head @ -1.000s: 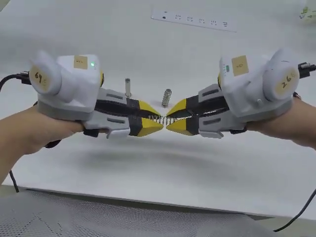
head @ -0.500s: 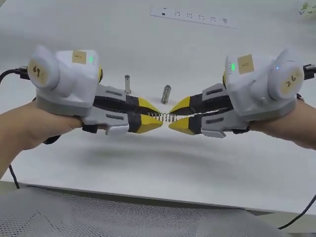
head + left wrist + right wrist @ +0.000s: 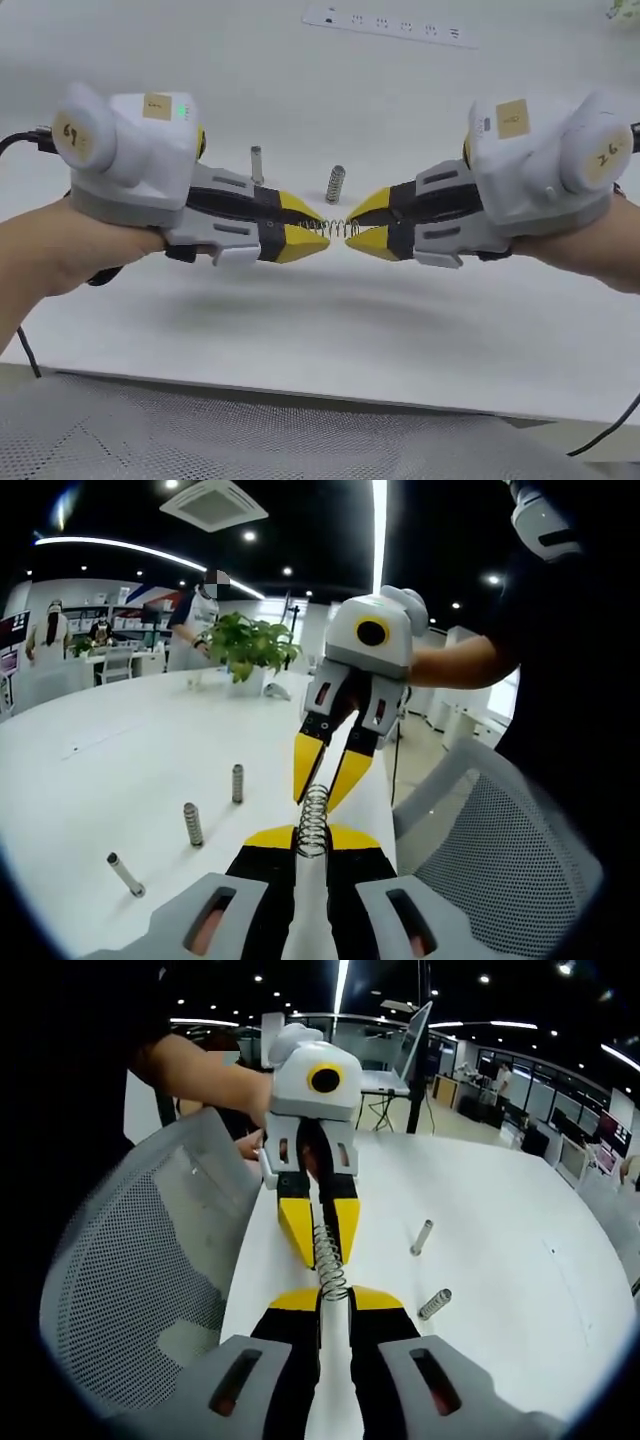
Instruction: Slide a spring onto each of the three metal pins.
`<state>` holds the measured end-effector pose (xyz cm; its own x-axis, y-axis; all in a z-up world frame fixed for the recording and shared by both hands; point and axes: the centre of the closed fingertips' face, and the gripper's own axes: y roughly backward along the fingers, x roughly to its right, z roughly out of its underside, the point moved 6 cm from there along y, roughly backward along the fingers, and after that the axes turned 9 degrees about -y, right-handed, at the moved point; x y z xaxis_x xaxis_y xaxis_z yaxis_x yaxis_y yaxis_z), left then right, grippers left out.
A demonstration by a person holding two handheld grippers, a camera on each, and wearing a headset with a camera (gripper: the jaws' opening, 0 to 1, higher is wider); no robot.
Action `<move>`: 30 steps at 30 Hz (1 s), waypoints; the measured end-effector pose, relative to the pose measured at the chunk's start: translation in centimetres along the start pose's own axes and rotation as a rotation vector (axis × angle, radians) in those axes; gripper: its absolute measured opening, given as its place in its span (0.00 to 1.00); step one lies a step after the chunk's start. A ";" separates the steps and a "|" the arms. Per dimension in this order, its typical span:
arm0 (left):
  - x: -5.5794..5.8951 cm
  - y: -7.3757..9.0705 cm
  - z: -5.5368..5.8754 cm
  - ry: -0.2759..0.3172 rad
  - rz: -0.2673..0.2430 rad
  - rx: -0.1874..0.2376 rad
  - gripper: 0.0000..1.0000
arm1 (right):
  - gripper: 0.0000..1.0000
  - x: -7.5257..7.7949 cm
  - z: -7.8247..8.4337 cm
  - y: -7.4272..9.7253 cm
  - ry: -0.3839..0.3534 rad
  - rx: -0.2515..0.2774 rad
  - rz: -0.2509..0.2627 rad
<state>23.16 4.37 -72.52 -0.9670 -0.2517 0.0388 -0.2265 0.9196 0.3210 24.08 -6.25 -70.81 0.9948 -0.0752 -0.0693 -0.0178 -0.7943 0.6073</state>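
A small spring (image 3: 335, 228) hangs level above the white table (image 3: 330, 330), bridging my two grippers. My left gripper (image 3: 322, 241) is shut on one end of it, and my right gripper (image 3: 351, 229) is shut on the other. In the left gripper view the spring (image 3: 313, 822) rises from my own jaws into the right gripper (image 3: 320, 798). On the table behind stand a bare metal pin (image 3: 256, 165) and a pin that carries a spring (image 3: 336, 185). The left gripper view has the bare pin (image 3: 125, 873) and two spring-covered pins (image 3: 192, 823) (image 3: 237, 782).
A white power strip (image 3: 385, 24) lies at the table's far edge. A grey mesh chair back (image 3: 250, 440) sits below the near edge. Cables trail from both grippers. Beyond the table are a potted plant (image 3: 250, 645) and people at desks.
My right gripper has drawn a little to the right and up, so more of the spring shows between the two tips. The left gripper has barely moved.
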 end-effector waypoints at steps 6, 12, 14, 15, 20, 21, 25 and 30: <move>0.0 -0.2 0.2 -0.005 -0.003 -0.005 0.02 | 0.07 -0.1 -0.5 0.4 0.022 0.001 0.000; 0.2 -0.3 0.5 -0.011 -0.003 -0.018 0.02 | 0.07 -0.5 -1.3 0.5 0.051 0.003 -0.012; 0.2 -0.4 0.6 -0.010 -0.004 -0.020 0.02 | 0.07 -0.6 -1.6 0.5 0.054 0.010 -0.020; 0.2 -0.4 0.6 -0.012 -0.006 -0.022 0.02 | 0.07 -0.7 -1.8 0.5 0.055 0.013 -0.023; 0.2 -0.4 0.7 -0.020 -0.009 -0.027 0.02 | 0.07 -1.0 -2.6 0.3 0.064 0.028 -0.035; 0.2 -0.5 0.7 -0.024 -0.010 -0.029 0.02 | 0.07 -1.0 -2.8 0.2 0.068 0.030 -0.036; 0.2 -0.5 0.7 -0.028 -0.013 -0.030 0.02 | 0.07 -1.1 -3.1 0.0 0.068 0.042 -0.037; 0.1 -0.6 0.6 -0.035 -0.017 -0.031 0.02 | 0.07 -1.2 -3.2 -0.1 0.068 0.048 -0.031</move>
<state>23.12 3.94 -73.31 -0.9666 -0.2562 -0.0004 -0.2401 0.9052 0.3506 23.26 -4.15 -68.23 0.9994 -0.0106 -0.0324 0.0096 -0.8237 0.5669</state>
